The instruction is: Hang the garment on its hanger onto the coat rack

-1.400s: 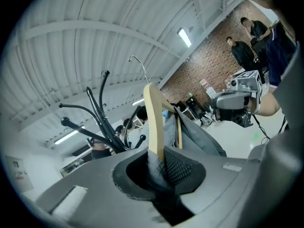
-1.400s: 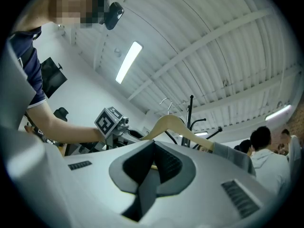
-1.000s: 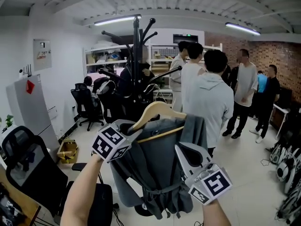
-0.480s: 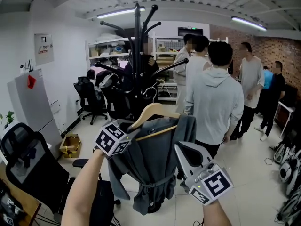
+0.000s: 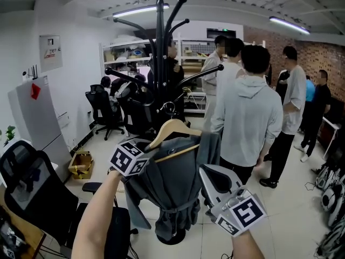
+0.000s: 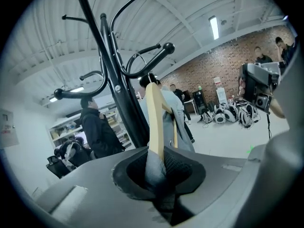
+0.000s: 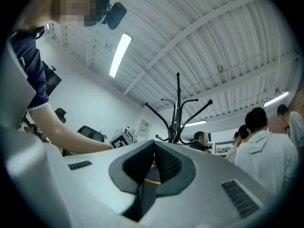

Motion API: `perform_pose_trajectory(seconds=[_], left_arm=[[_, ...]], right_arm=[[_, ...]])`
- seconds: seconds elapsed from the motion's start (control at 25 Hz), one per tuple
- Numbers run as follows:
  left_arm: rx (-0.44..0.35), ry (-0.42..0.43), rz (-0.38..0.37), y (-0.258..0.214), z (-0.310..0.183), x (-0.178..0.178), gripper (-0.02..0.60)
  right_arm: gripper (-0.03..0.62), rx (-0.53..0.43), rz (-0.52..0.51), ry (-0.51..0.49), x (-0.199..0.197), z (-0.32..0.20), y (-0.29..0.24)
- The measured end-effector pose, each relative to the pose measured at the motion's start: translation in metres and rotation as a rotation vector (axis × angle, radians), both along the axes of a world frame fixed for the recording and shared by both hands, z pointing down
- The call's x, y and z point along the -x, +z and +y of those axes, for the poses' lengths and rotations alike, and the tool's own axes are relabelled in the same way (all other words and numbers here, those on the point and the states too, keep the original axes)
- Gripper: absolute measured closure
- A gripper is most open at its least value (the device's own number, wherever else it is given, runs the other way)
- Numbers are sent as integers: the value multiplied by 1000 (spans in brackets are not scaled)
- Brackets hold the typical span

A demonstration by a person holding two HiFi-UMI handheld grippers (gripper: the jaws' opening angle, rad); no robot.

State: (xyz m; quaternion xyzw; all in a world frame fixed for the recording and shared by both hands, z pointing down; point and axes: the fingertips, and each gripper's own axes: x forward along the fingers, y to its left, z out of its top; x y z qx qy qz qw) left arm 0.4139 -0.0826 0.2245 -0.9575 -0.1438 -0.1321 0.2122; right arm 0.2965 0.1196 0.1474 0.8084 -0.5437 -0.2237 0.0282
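Two forearms enter the head view from the bottom edge: left forearm (image 5: 97,220) from 7 o'clock, right forearm (image 5: 249,247) from 5 o'clock, both aimed at centre. The left gripper (image 5: 148,150) points roughly level, marker cube up. The right gripper (image 5: 207,171) angles toward 11 o'clock.

The wooden hanger (image 5: 175,127) with the grey garment (image 5: 172,188) hangs between the two grippers, its left end at the left jaws and its right side at the right gripper's tip. The coat rack (image 5: 160,63) stands at 12 o'clock behind the garment. Bystander in a pale hoodie (image 5: 249,112) at 2 o'clock.

In the left gripper view the left gripper (image 6: 156,167) has its jaws nearly closed, clamped on the hanger (image 6: 153,113) arm with grey cloth wrapped at the pads. The hook's wire overlaps a knobbed branch of the rack (image 6: 114,80), contact unclear.

In its own view the right gripper (image 7: 153,167) has its pads almost together on a dark fold of garment, with a thin wood-coloured edge in the gap. The rack (image 7: 178,108) is at 12 o'clock.
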Motion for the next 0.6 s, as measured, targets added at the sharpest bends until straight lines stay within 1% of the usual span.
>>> perform_pose_trajectory(seconds=[0.12,0.2,0.36,0.6], left_arm=[[41,-21,-21,13,-13,-5,515],[53,-30,-33,22,-19,-5,515],[21,-23,-47,36,-16,-9,516],[-8,-50,-9,35,-16,-8,511]], right_arm=[[592,8,-3,0,-3,-5,3],[592,14,-9,2,-5,-7,6],[592,19,-14,3,-8,-10,9],[592,18,-17,3,-6,-11,9]])
